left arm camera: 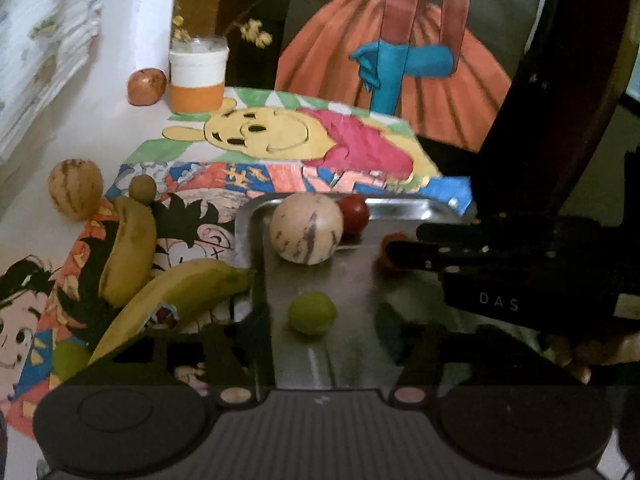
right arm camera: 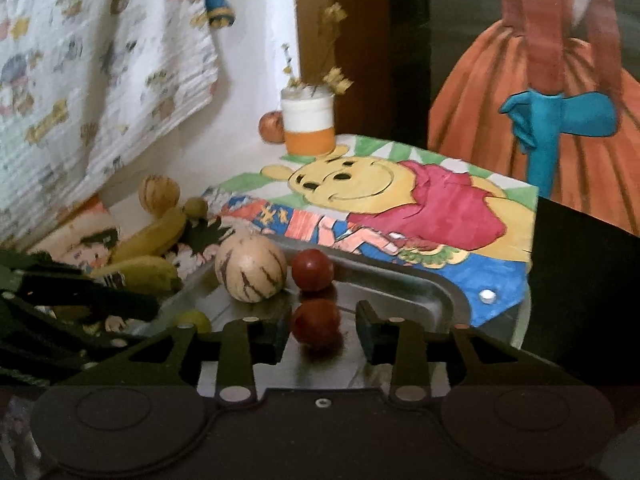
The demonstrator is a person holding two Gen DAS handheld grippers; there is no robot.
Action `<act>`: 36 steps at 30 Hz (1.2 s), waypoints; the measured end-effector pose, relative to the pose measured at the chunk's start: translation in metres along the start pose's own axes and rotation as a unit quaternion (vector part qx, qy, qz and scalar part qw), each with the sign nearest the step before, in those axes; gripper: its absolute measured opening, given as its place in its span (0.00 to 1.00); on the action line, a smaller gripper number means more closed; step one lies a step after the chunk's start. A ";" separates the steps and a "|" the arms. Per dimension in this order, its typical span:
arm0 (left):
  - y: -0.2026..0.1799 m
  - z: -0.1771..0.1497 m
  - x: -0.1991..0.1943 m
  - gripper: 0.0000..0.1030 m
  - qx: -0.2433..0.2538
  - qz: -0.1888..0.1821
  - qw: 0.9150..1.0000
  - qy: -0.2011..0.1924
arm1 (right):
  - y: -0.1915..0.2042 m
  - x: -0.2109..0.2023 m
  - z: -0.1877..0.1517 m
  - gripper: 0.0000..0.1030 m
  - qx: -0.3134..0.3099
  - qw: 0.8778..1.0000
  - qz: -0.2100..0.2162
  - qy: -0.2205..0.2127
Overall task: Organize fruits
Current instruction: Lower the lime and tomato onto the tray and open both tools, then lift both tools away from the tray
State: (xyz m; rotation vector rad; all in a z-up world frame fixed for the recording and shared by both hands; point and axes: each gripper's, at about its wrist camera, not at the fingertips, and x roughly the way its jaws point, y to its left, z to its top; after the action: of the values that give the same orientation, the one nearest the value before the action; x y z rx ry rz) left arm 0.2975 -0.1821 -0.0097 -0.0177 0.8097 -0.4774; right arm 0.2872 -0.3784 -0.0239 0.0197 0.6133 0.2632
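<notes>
Left gripper point(left arm camera: 320, 344) hangs over the metal tray point(left arm camera: 400, 204), jaws apart, nothing pressed; green fruit point(left arm camera: 312, 313) lies on the tray just ahead between them, untouched; striped melon point(left arm camera: 306, 229) at 12 o'clock of it, red tomato point(left arm camera: 354, 213) touching the melon's 3 o'clock side; two bananas point(left arm camera: 160, 288) off the tray at 9 o'clock, on the drawings; second striped melon point(left arm camera: 75, 188) further out at 10.

Right gripper point(right arm camera: 322, 330) jaws narrowly apart; second red tomato point(right arm camera: 316, 322) sits on the tray between my pads point(right arm camera: 370, 334), gaps showing either side.
</notes>
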 end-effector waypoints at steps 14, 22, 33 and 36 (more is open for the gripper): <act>-0.007 -0.020 -0.110 1.00 -0.024 0.042 0.993 -0.110 | 0.030 -0.093 -0.001 0.85 0.018 0.997 -0.031 -0.061; -0.003 -0.047 -0.162 1.00 -0.009 0.077 0.987 -0.142 | 0.063 -0.142 -0.015 0.98 0.017 0.996 -0.033 -0.076; 0.016 -0.091 -0.199 1.00 -0.013 0.097 0.989 -0.109 | 0.104 -0.184 -0.048 0.99 0.034 0.997 -0.042 -0.053; 0.020 -0.106 -0.203 1.00 -0.009 0.107 0.990 -0.093 | 0.116 -0.188 -0.061 0.99 0.032 0.998 -0.044 -0.034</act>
State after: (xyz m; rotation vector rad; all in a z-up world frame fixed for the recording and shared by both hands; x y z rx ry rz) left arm 0.1122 -0.0623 0.0530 0.0086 0.6241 -0.2616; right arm 0.0769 -0.3168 0.0442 0.0620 0.5531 0.1566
